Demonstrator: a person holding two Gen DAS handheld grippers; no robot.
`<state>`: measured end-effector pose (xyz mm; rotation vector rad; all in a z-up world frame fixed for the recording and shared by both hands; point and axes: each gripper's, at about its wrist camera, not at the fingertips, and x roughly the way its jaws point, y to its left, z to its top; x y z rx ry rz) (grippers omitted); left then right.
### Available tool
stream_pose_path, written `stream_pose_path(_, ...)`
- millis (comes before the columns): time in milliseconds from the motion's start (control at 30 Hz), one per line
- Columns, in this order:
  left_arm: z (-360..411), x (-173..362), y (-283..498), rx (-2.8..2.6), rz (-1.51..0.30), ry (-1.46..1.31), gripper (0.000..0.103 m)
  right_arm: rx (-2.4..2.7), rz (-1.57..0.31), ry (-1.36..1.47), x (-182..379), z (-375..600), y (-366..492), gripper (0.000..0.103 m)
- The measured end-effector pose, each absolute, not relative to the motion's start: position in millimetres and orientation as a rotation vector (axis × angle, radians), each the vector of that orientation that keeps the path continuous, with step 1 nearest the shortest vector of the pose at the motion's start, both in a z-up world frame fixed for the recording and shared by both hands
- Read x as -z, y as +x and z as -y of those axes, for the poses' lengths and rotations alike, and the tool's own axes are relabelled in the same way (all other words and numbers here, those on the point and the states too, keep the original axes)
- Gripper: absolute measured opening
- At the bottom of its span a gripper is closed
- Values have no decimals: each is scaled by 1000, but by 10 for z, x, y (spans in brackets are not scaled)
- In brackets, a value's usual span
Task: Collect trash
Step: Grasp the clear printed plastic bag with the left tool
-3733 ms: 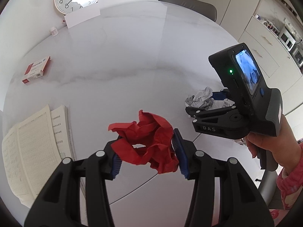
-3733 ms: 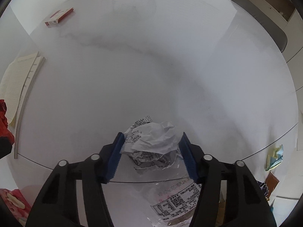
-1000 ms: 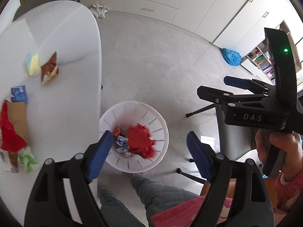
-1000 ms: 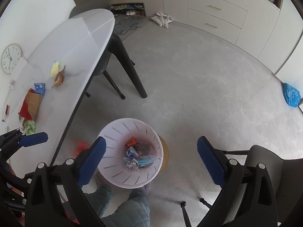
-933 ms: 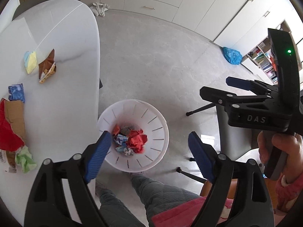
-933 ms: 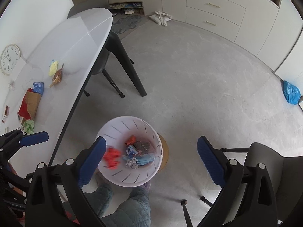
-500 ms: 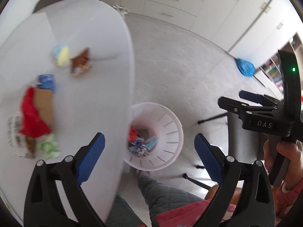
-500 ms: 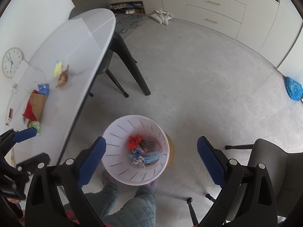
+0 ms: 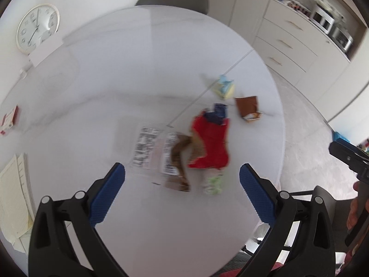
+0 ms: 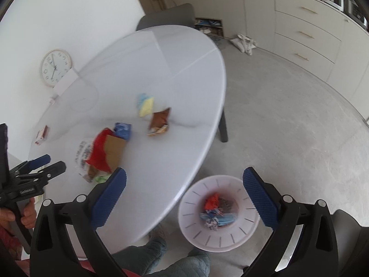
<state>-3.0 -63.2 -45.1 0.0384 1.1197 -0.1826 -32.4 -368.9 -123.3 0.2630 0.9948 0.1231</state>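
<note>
Trash lies on the white round table (image 9: 115, 80): a red wrapper (image 9: 211, 143) (image 10: 99, 153), a printed clear bag (image 9: 150, 147), a green scrap (image 9: 213, 183), a blue packet (image 9: 219, 110), a brown snack bag (image 9: 248, 108) (image 10: 159, 121) and a yellow packet (image 9: 224, 87) (image 10: 145, 105). My left gripper (image 9: 182, 192) is open and empty above the table, just short of the pile. My right gripper (image 10: 184, 194) is open and empty above the table edge and the white bin (image 10: 249, 230), which holds crumpled trash.
A wall clock (image 9: 37, 26) leans at the table's far side. A red-white box (image 9: 9, 118) and papers (image 9: 13, 203) lie at the left. A grey chair (image 10: 168, 16) stands behind the table. Cabinets (image 10: 299, 30) line the far wall. The person's legs (image 10: 161, 256) are beside the bin.
Both grippers have let go of their crumpled paper into the bin. Both have swung from the bin back toward the table, the left now over the trash pile.
</note>
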Motion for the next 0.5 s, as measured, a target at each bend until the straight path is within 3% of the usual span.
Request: stream_pose_path(500, 371, 986, 358, 228, -1189, 134, 95, -147, -1037, 241, 1258, 3088, -275, 100)
